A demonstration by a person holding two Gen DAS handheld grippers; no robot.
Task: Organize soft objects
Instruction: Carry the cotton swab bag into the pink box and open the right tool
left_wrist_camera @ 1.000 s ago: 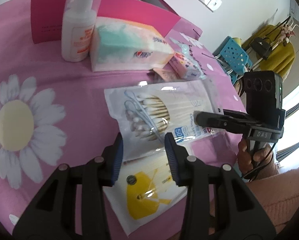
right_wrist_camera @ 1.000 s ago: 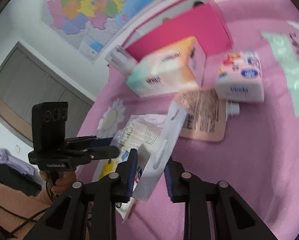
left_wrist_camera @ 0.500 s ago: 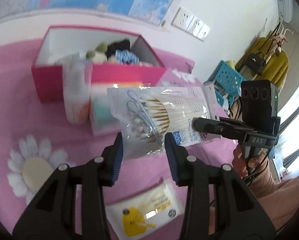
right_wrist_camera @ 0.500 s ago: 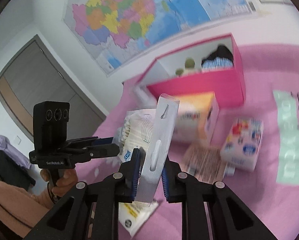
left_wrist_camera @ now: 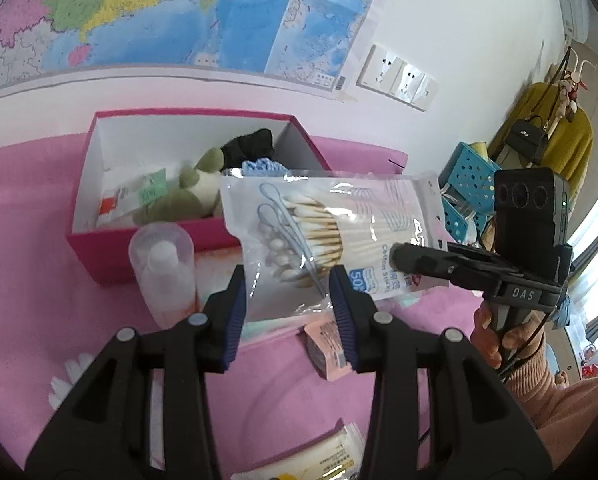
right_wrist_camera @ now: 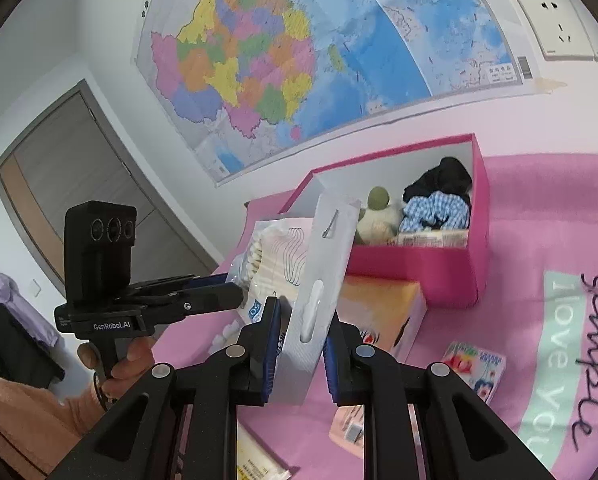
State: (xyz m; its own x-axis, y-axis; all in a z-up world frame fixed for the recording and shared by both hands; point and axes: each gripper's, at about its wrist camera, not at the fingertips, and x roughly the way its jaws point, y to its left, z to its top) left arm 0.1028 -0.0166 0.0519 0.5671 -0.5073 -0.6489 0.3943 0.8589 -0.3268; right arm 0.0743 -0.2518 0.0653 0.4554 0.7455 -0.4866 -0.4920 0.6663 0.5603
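Note:
A clear bag of cotton swabs [left_wrist_camera: 319, 232] hangs in the air in front of the open pink box [left_wrist_camera: 99, 248]. My left gripper [left_wrist_camera: 289, 292] is shut on the bag's lower edge. My right gripper [right_wrist_camera: 299, 336] is shut on the bag's white header strip [right_wrist_camera: 323, 280]. In the left wrist view the right gripper [left_wrist_camera: 403, 258] comes in from the right onto the bag; in the right wrist view the left gripper [right_wrist_camera: 235, 296] comes in from the left. The box [right_wrist_camera: 419, 272] holds a green plush toy [right_wrist_camera: 379, 204], black cloth [right_wrist_camera: 443, 180] and blue checked cloth [right_wrist_camera: 435, 212].
On the pink bedspread, a lotion bottle [left_wrist_camera: 163, 272] and an orange tissue pack [right_wrist_camera: 379, 304] stand right before the box. A small tissue pack [right_wrist_camera: 475, 368], a pink packet [left_wrist_camera: 327, 340] and a yellow-printed wipes pack [left_wrist_camera: 323, 456] lie nearer. A map covers the wall behind.
Both grippers have lifted the swab bag off the bedspread and carried it up toward the pink box. The bed items have dropped lower in both views.

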